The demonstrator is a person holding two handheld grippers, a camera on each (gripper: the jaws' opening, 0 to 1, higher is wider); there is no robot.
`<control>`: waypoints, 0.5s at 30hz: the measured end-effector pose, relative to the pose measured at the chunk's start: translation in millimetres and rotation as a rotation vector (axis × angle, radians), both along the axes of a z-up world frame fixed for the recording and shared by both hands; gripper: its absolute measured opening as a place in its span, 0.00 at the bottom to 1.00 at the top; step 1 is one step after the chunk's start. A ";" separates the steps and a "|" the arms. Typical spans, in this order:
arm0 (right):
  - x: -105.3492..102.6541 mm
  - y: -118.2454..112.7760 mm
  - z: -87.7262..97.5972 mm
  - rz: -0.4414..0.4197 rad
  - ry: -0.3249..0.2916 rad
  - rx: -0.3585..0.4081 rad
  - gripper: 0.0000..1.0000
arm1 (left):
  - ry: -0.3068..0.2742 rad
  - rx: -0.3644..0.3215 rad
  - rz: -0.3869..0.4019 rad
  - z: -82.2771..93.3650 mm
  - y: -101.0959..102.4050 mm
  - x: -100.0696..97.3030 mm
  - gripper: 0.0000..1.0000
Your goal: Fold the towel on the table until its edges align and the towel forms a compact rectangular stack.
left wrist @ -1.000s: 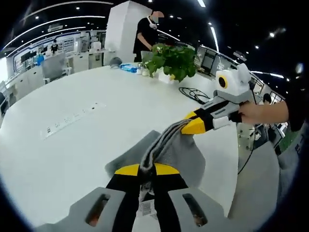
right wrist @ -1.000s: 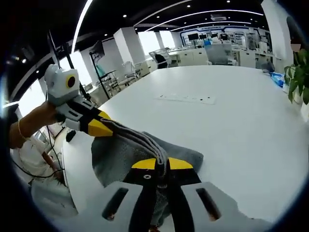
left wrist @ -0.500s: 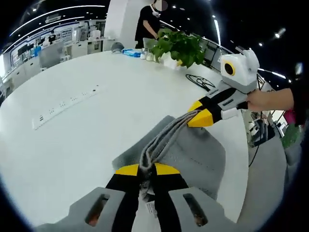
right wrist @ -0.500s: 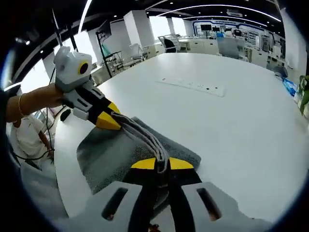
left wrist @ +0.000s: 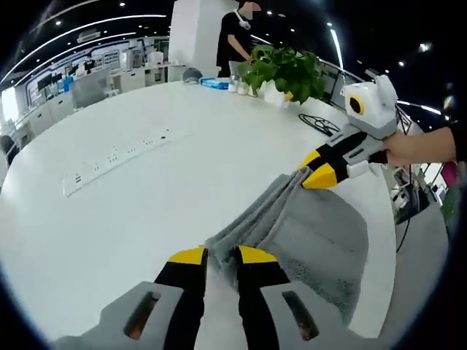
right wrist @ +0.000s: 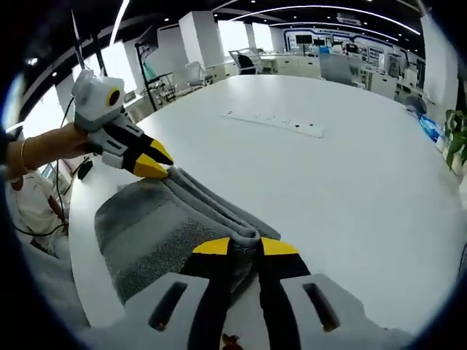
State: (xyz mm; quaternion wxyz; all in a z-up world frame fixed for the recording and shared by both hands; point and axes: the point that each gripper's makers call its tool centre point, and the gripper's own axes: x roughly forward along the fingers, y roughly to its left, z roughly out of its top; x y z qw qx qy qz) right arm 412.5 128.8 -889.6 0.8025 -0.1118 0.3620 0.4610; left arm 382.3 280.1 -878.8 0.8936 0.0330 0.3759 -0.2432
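The grey towel [left wrist: 314, 233] lies folded flat on the white table [left wrist: 109, 219], its thick folded edge running between both grippers. My left gripper [left wrist: 221, 255] sits at the near end of that edge, jaws slightly apart, with the towel corner just between the tips. In the same view, the right gripper [left wrist: 315, 169] touches the far corner of the towel. In the right gripper view, my right gripper [right wrist: 246, 246] is slightly open at the towel [right wrist: 153, 233] corner. The left gripper [right wrist: 155, 163], held by a hand, sits at the other end.
A power strip [left wrist: 120, 157] lies on the table [right wrist: 350, 189], also seen as a power strip [right wrist: 273, 122]. A potted plant [left wrist: 286, 71], a blue item and a black cable [left wrist: 326, 125] sit at the far side, with a person standing behind. The table's rim runs close to the towel.
The towel's gathered edge, held raised between both shut grippers, has come down flat onto the table. Both pairs of jaws have parted slightly.
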 end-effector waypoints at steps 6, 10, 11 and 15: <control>5.6 -0.8 -0.3 -0.011 -0.027 -0.012 0.18 | -0.007 0.019 0.029 2.9 10.5 -3.0 0.16; 8.7 -4.0 2.0 -0.022 -0.040 -0.015 0.24 | -0.047 0.012 0.034 14.2 9.4 -4.6 0.16; 9.2 -5.8 3.4 -0.026 -0.041 -0.013 0.26 | -0.077 0.020 0.024 19.6 8.3 -4.8 0.16; 9.0 -11.7 8.6 0.004 -0.093 -0.042 0.27 | -0.112 0.007 -0.015 31.9 -0.2 -14.8 0.17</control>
